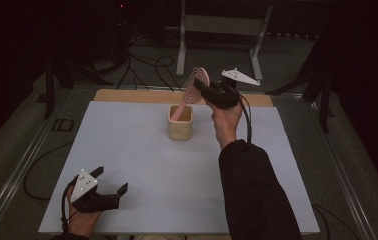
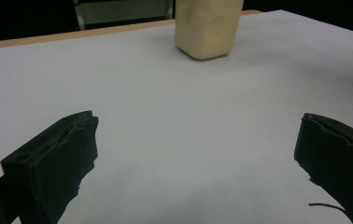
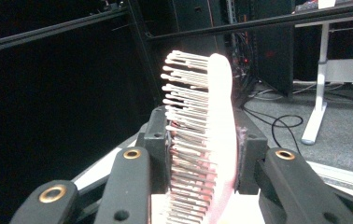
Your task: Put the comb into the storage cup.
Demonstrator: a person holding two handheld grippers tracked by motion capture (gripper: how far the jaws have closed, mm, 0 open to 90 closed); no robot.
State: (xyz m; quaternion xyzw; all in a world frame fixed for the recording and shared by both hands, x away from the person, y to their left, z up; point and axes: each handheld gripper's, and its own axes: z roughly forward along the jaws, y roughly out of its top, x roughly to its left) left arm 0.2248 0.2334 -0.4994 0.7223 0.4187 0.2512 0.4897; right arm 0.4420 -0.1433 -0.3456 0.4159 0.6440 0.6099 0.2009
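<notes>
Hairbrush (image 1: 195,85) pinched by head in right gripper (image 1: 200,89), handle dipping into beige cup (image 1: 180,123) at far centre of table (image 1: 127,150). Left gripper (image 1: 111,183) spread, idle near left. Risk: tilted handle catches rim, light cup tips.

Setting: recording lab or test studio. Evidence: 1 white work table (image 1: 142,150) with metal frame rails, black curtained surround, loose cables (image 1: 142,65) on grey carpet, 1 white height-adjustable desk frame (image 1: 222,35) behind.
</notes>
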